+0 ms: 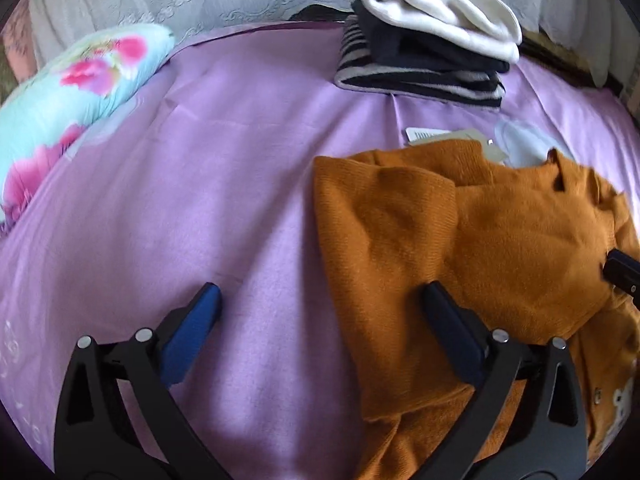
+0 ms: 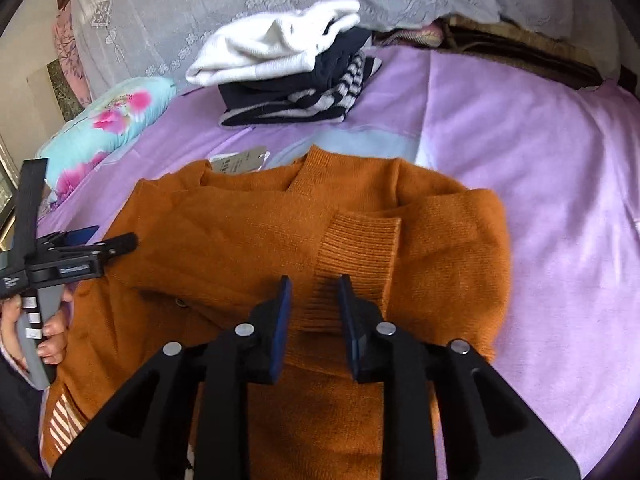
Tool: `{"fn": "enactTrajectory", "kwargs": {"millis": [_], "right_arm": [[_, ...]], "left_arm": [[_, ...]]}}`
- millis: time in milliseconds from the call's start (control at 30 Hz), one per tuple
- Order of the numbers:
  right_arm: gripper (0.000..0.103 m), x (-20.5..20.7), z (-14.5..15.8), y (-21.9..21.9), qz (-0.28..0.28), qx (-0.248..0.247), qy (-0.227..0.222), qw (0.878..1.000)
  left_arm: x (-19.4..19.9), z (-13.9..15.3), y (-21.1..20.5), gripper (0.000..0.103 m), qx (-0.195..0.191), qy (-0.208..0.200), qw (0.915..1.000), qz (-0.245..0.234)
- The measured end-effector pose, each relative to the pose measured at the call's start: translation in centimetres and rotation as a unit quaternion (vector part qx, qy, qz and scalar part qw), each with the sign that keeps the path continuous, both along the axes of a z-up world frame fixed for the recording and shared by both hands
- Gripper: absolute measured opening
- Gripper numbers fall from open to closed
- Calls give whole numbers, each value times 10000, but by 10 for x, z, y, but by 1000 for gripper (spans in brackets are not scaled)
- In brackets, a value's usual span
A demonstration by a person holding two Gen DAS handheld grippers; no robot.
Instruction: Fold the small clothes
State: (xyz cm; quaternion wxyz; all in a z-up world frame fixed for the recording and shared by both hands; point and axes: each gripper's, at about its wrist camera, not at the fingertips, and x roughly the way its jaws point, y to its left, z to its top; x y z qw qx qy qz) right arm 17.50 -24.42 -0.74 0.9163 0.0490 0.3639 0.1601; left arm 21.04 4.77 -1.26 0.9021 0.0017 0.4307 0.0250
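Right wrist view: the purple bed sheet carries my orange sweater, sleeves folded over its chest, with the folded clothes stack beyond its collar. My right claw stands slightly parted over the sweater's ribbed cuff, pressing nothing. My left claw gapes wide and empty at the sweater's left edge.

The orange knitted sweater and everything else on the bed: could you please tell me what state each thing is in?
Orange knitted sweater: lying flat, both sleeves folded in across the body.
Stack of white, dark and striped clothes: folded and piled.
Paper tag: lying at the sweater's collar.
Floral pillow: lying at the bed's edge.
Left gripper: fingers wide open, empty.
Right gripper: fingers slightly apart over the ribbed cuff, not pressing it.
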Motion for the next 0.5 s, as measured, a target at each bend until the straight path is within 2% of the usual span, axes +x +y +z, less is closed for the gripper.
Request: {"fn": "enactTrajectory", "kwargs": {"millis": [33,67,167,200,267,300,433,500], "right_arm": [[26,-7,3,0,29,3,-89,10000],[32,-11,4,2,53,-80,-144,9999],[48,-12,-9,11,31,-511,124,9986],[49,-10,-13,12,77,-544,229,9982],[49,-14,-10,8,26,-511,197,9985],[49,-22,-8,4,-37,-482,113,9988],[52,-73,-1,-4,-138,-263,-182,9994],[57,-96,-15,1,19,-440,47,9990]], "left_arm": [[-5,3,4,101,-64,-60,9999,52],[-11,8,9,101,-175,-148,9997,83],[-37,17,14,101,-419,-336,9985,-43],[-42,14,11,101,-303,-307,9990,-106],[-44,-2,-3,101,247,-15,9994,-235],[-44,-7,-5,101,326,32,9991,-281],[-63,0,12,101,-111,-33,9999,-83],[-84,-2,13,101,-188,-20,9998,-93]]}}
